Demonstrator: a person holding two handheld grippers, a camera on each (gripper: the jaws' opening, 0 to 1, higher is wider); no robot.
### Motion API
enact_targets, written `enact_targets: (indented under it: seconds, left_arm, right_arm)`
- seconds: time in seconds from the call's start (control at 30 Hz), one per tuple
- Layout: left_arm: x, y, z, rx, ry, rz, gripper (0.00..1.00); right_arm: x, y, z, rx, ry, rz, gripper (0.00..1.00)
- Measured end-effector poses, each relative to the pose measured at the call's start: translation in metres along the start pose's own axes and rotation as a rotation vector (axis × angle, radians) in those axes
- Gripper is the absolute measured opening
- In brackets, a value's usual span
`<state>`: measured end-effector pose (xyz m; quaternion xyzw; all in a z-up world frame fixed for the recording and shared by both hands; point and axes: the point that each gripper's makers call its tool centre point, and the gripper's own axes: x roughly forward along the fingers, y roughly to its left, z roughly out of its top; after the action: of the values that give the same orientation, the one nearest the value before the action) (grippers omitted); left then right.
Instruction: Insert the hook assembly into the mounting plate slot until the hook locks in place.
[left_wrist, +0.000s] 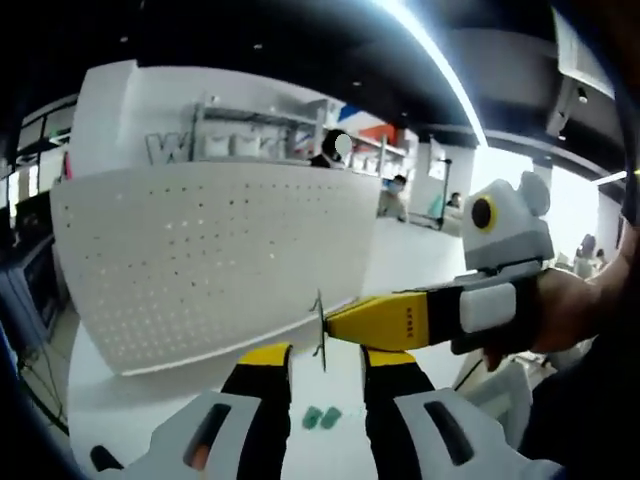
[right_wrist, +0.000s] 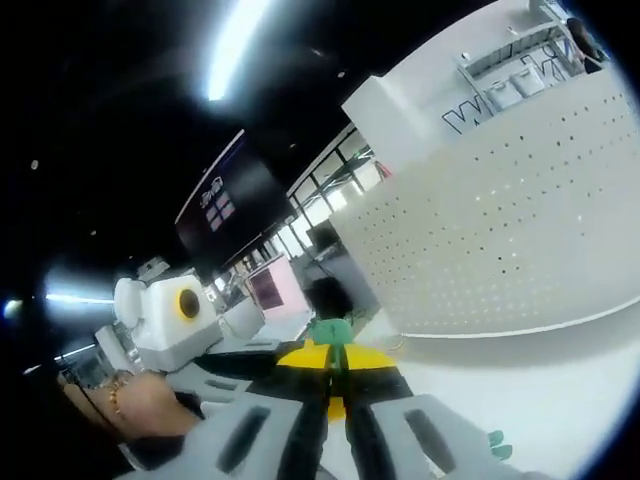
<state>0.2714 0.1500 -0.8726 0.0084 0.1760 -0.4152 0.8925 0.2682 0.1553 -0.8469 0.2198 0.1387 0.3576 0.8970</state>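
Two grippers are in play, both held up in front of a white pegboard panel that stands on a white worktop.

From the left gripper view, the left gripper has its yellow-tipped jaws spread apart with nothing between them. The right gripper comes in from the right, held by a person's hand, and its yellow jaws are pinched together on a thin metal hook. That hook sits upright at the jaw tips, just in front of the lower right corner of the pegboard panel and just above the gap in the left gripper's jaws. Hard to say if it actually touches the panel. A couple of small green pieces lie on the worktop below.

From the right gripper view, the jaws are closed to a narrow slit with a small green part sticking up at their tips; the hook itself is too thin to make out here. The left gripper shows at the left, and the pegboard panel fills the right side, tilted.
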Motion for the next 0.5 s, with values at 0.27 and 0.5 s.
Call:
enact_targets:
  seconds: [0.27,0.5]
  left_arm:
    - [-0.001,-0.001,-0.014,-0.030,0.055,-0.020,0.55]
    - [-0.005,-0.002,-0.017,-0.028,0.062,-0.020,0.74]
  right_arm:
    - [-0.001,-0.005,-0.009,-0.057,0.051,-0.001,0.01]
    - [-0.002,-0.008,-0.011,-0.086,0.065,-0.005,0.01]
